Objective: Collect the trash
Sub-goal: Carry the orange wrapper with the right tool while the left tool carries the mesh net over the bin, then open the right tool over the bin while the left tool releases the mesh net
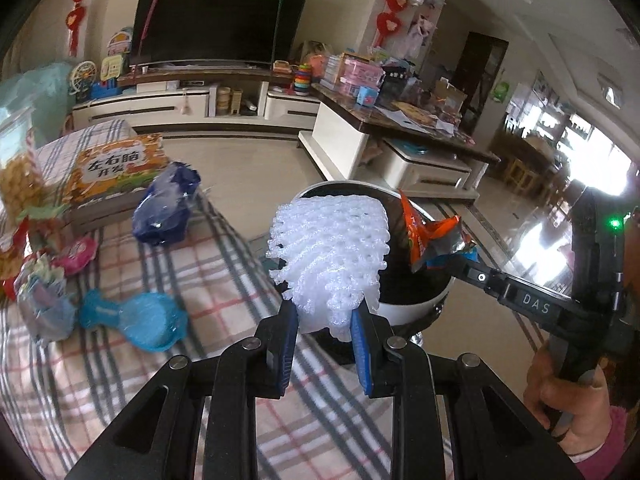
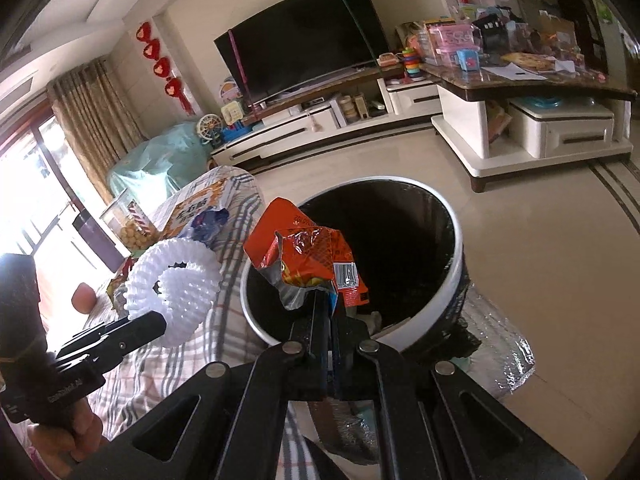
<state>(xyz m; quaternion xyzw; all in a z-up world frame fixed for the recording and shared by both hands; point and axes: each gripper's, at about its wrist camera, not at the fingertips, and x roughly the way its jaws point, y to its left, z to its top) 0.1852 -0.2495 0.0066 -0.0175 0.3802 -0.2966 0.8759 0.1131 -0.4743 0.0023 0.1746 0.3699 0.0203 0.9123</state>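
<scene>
My left gripper (image 1: pixel 326 314) is shut on a white foam fruit net (image 1: pixel 332 256), held just over the near rim of a white trash bin (image 1: pixel 408 306) with a dark inside. My right gripper (image 2: pixel 326 300) is shut on a crumpled orange snack wrapper (image 2: pixel 308 260), which hangs over the bin's (image 2: pixel 454 264) mouth. In the right wrist view the foam net (image 2: pixel 176 288) sits left of the bin, over the checked cloth. The right gripper (image 1: pixel 468 258) with its wrapper (image 1: pixel 428 236) shows at the right of the left wrist view.
A checked cloth (image 1: pixel 192 280) covers the table left of the bin. On it lie a blue wrapper (image 1: pixel 166 210), a light blue wrapper (image 1: pixel 140 320), a pink wrapper (image 1: pixel 78 254), a boxed game (image 1: pixel 116 172) and a snack jar (image 1: pixel 18 168). A low cabinet (image 2: pixel 540 128) stands beyond.
</scene>
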